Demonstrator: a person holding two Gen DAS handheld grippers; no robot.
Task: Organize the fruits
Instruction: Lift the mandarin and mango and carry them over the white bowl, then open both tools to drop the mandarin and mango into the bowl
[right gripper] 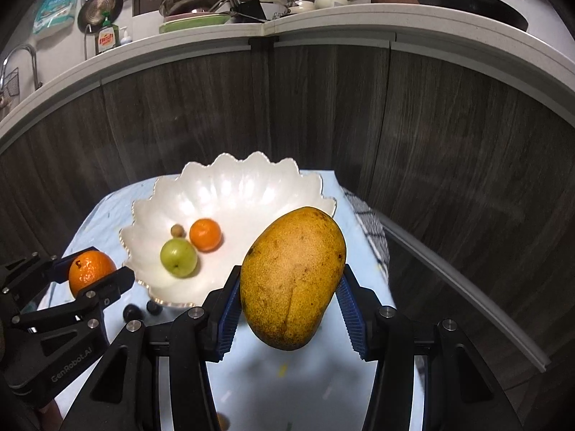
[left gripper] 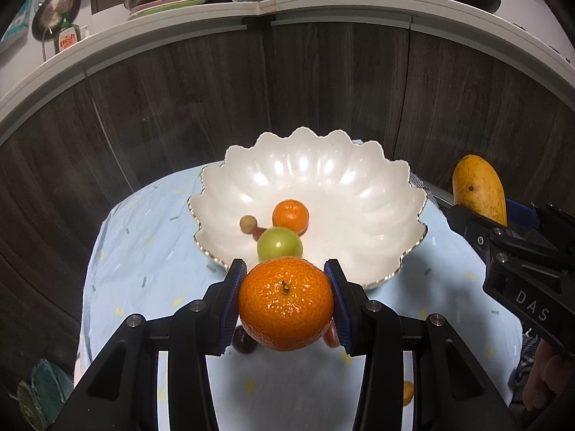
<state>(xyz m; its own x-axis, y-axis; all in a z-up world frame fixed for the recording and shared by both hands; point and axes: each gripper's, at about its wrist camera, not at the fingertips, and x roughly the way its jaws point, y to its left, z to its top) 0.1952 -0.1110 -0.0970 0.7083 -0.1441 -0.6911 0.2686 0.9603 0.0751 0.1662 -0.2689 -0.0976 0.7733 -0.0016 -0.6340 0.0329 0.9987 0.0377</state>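
Observation:
My left gripper (left gripper: 285,301) is shut on a large tangerine (left gripper: 285,303), held above the table just in front of the white scalloped bowl (left gripper: 323,176). In the bowl lie a small tangerine (left gripper: 290,215), a green fruit (left gripper: 278,242) and a small brown fruit (left gripper: 248,222). My right gripper (right gripper: 289,301) is shut on a yellow mango (right gripper: 293,276), held above the table at the bowl's (right gripper: 230,186) right front. From the right wrist view the left gripper (right gripper: 91,273) with its tangerine (right gripper: 90,269) is at the left. The mango (left gripper: 478,188) shows at the right of the left wrist view.
A light blue cloth (left gripper: 143,237) covers the small round table. Dark small fruits (right gripper: 132,311) lie on the cloth in front of the bowl; one (left gripper: 242,341) shows under the tangerine. Dark wooden cabinet fronts (left gripper: 179,107) rise behind, with a cluttered white counter (left gripper: 323,3) above.

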